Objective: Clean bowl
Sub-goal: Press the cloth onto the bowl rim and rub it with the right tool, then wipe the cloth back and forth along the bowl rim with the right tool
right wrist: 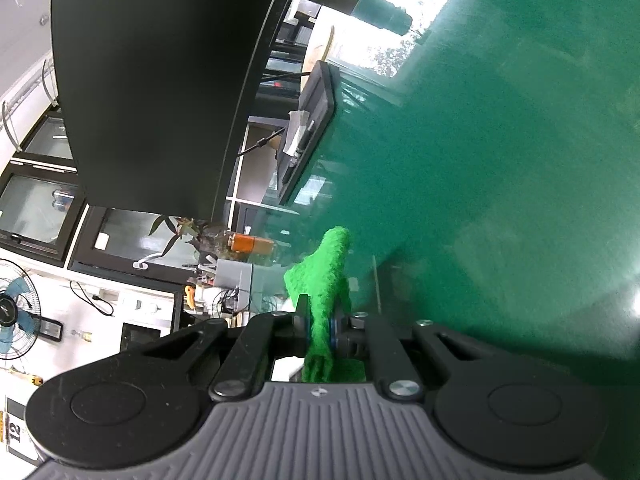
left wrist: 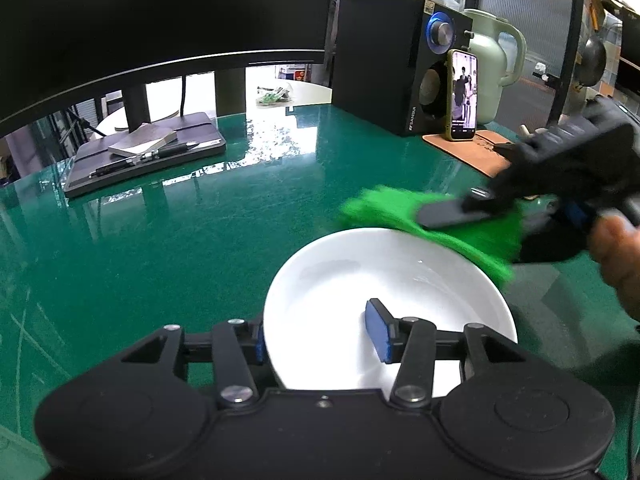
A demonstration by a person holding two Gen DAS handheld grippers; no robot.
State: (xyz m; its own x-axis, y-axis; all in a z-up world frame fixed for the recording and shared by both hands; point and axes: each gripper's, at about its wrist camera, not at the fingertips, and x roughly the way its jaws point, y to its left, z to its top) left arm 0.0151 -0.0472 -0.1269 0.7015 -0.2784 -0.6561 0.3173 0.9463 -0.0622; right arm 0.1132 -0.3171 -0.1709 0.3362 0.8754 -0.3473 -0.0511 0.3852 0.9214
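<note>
Desk (left wrist: 200, 232), green glass top: carries white bowl (left wrist: 340, 280) near front edge, within reach of both tongs.
Bowl: upright, interior bare, rim straddled by left tongs (left wrist: 320, 340), one pad inside, one outside, spread, pads seemingly not pressing; likely there to steady bowl.
Right tongs (right wrist: 320, 328): pressed on green cloth (left wrist: 404, 212), held above far rim, poised to wipe.

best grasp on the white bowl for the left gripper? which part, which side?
Take the white bowl by its near rim, coming from the camera side, one finger inside and one outside. The wall is thin and the rim open, so it probably suits a pinch. The left gripper already straddles that rim, not visibly clamped. The far rim is occupied by the green cloth in the right gripper.
</note>
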